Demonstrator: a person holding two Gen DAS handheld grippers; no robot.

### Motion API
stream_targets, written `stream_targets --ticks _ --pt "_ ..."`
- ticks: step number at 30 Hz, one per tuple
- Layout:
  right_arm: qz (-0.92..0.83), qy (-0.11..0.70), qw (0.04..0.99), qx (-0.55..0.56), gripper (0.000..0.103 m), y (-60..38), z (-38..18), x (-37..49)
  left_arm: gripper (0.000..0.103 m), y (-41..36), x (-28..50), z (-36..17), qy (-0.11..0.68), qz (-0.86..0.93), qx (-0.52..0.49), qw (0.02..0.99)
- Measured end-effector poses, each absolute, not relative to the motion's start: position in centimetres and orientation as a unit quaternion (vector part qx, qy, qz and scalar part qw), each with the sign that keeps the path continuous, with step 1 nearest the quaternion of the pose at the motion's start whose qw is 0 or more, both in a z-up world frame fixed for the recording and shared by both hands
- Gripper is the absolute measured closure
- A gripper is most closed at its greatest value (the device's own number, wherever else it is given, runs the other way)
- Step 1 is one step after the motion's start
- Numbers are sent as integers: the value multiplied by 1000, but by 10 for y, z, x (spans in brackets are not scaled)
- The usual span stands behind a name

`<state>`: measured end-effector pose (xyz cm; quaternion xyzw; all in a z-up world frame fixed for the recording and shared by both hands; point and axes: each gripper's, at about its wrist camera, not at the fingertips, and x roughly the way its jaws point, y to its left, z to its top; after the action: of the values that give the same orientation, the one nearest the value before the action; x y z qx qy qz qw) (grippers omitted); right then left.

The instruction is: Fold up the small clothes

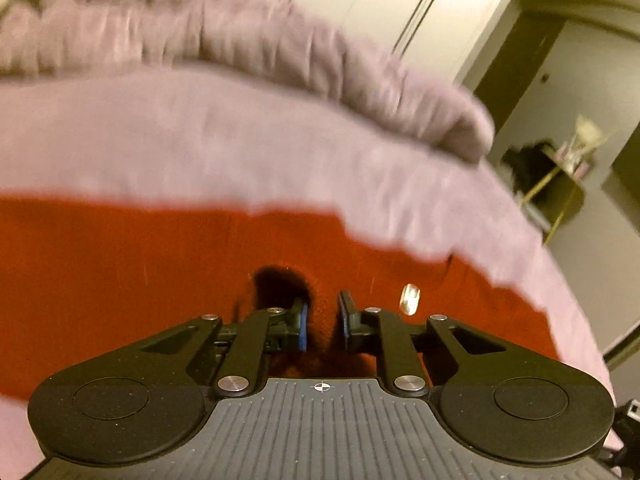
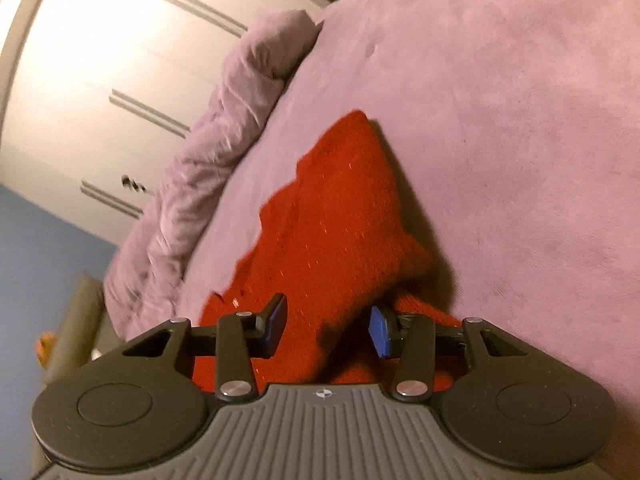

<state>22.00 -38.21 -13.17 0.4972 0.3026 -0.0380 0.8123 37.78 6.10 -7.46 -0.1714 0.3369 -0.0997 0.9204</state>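
A red knitted garment (image 1: 160, 272) lies spread on a mauve bed cover (image 1: 200, 140). My left gripper (image 1: 323, 322) is shut on a pinch of its fabric, which bulges up between the blue pads. A small shiny piece (image 1: 410, 299) sits on the cloth just right of the jaws. In the right wrist view the same red garment (image 2: 340, 208) rises in a thick fold off the bed cover (image 2: 500, 120) and casts a shadow on it. My right gripper (image 2: 328, 328) is shut on that bunched fold, jaws about half apart.
A rolled mauve duvet (image 1: 240, 32) (image 2: 208, 152) runs along the far edge of the bed. White wardrobe doors (image 1: 380, 0) (image 2: 100, 80) stand behind it. A low shelf (image 1: 560, 172) with small items stands past the bed's right edge.
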Motion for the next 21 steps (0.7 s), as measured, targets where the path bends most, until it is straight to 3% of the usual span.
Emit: stream_targets --ticks 3,10,14,17,21 --pt "-46 290 803 518 60 -383 -138 227 86 73 382 -53 289 -83 -161 940" --pt "-82 331 844 414 92 -360 -144 245 85 81 392 -88 345 -61 -127 928" --pt "-99 319 868 368 94 -359 -133 243 85 74 388 -105 362 -60 -114 923" --pt "-130 289 879 355 95 -364 -127 236 85 63 386 -96 333 -80 -116 932" --pt "-115 321 891 299 95 -350 -135 243 85 57 390 -97 322 -71 -91 940"
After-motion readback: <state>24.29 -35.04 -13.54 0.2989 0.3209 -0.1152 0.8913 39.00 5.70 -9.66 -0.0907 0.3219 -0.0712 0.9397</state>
